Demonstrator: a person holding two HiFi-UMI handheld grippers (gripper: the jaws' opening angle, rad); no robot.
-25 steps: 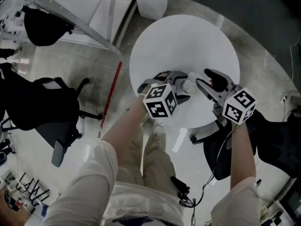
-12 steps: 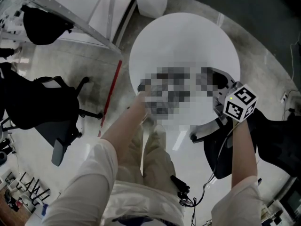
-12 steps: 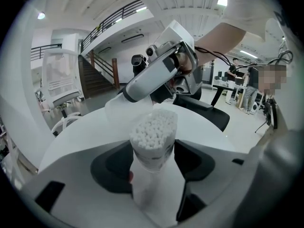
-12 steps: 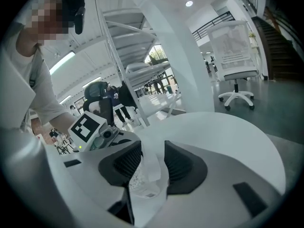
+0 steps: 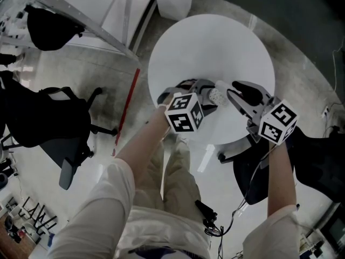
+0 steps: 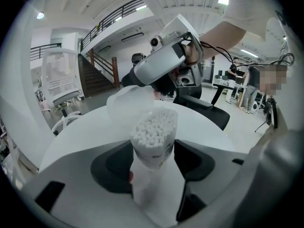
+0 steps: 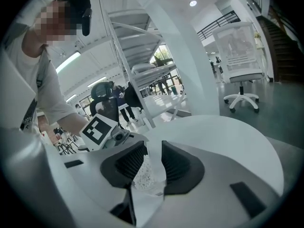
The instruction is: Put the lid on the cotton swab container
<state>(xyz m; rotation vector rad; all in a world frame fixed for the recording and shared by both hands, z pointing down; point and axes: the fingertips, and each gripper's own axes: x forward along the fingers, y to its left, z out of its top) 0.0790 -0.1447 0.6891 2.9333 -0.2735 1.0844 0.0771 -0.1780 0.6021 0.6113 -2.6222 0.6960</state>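
Big open hall w/ pale floor and office chairs (image 5: 54, 117) around; in the middle stands a round white table (image 5: 237, 42), and the work happens over its edge nearest the person. L gripper (image 6: 153, 158) clamps the cotton swab container (image 6: 154, 127) btw its jaws, mouth open, swabs showing. R gripper (image 7: 153, 159) has just been closing; its jaws are now narrow and seem to pinch the translucent lid (image 6: 127, 101), which is just behind the container's mouth, not yet on it. So approx. half done, I judge: both parts gripped, aligning and pressing on are left. Much free tabletop beyond; table edge is close on the near side.
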